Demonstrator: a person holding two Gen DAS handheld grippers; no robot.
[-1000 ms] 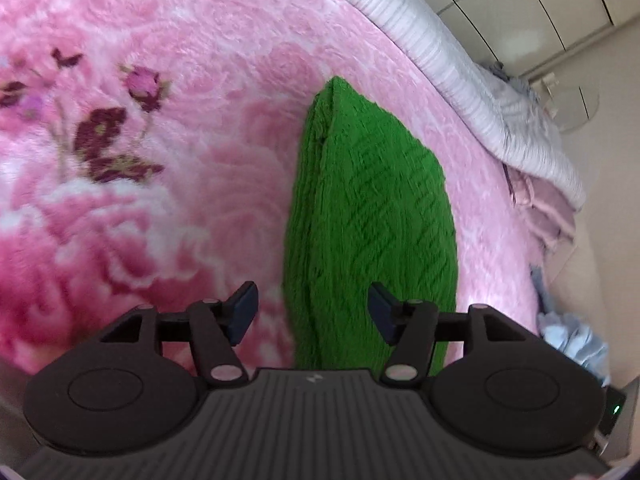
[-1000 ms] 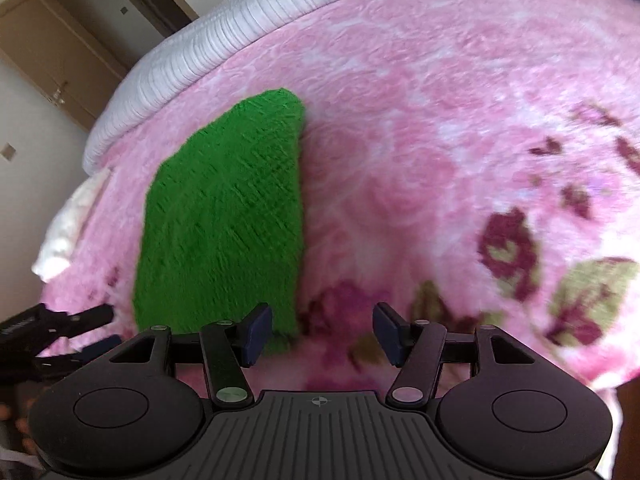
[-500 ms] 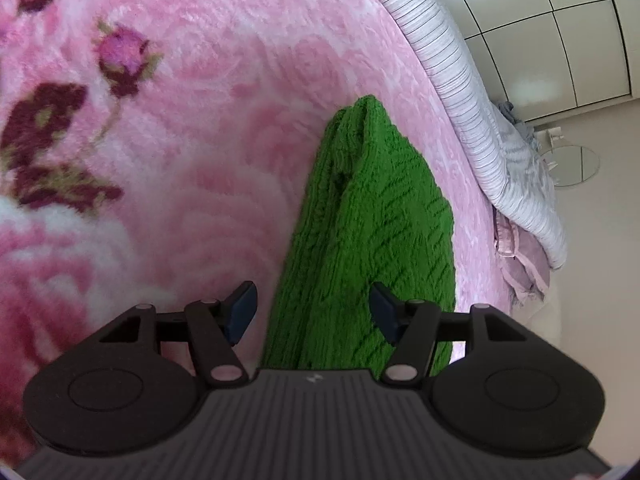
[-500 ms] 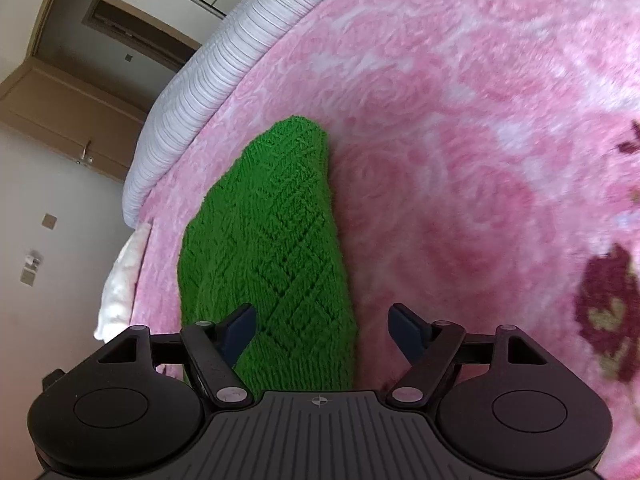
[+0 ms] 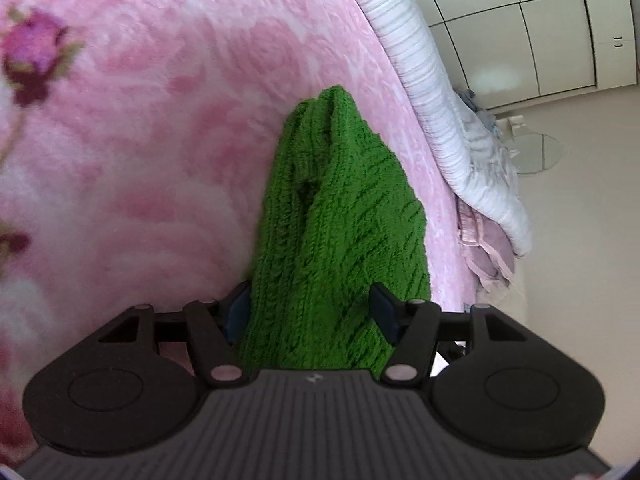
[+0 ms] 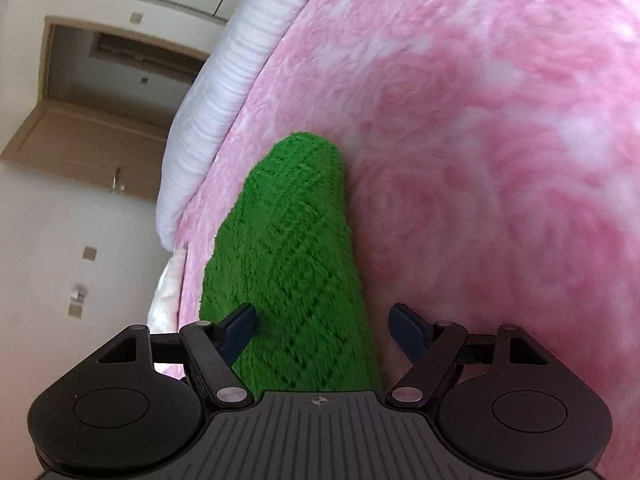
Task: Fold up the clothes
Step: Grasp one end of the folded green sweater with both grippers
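A folded green knitted garment (image 5: 340,232) lies on the pink rose-patterned blanket (image 5: 160,140). In the left wrist view, my left gripper (image 5: 310,310) stands open low over its near end. The knit fills the gap between the fingers, and the left fingertip (image 5: 238,308) is partly hidden behind the garment's thick edge. From the other end, the right wrist view shows the same green garment (image 6: 288,248) on the blanket (image 6: 500,160). My right gripper (image 6: 324,324) is open wide there, its left fingertip (image 6: 240,322) over the knit and the right one over the blanket.
A white striped quilt (image 5: 436,120) is rolled along the bed's far edge, also seen as the quilt (image 6: 216,120) in the right wrist view. Crumpled pinkish cloth (image 5: 488,256) hangs at the bed's side. Beyond are wardrobe doors (image 5: 540,20), bare floor (image 5: 580,260) and a wooden door (image 6: 80,136).
Both grippers have come down and closer to the green garment, so it now lies between each pair of fingers. The right jaws have widened. The garment has not moved.
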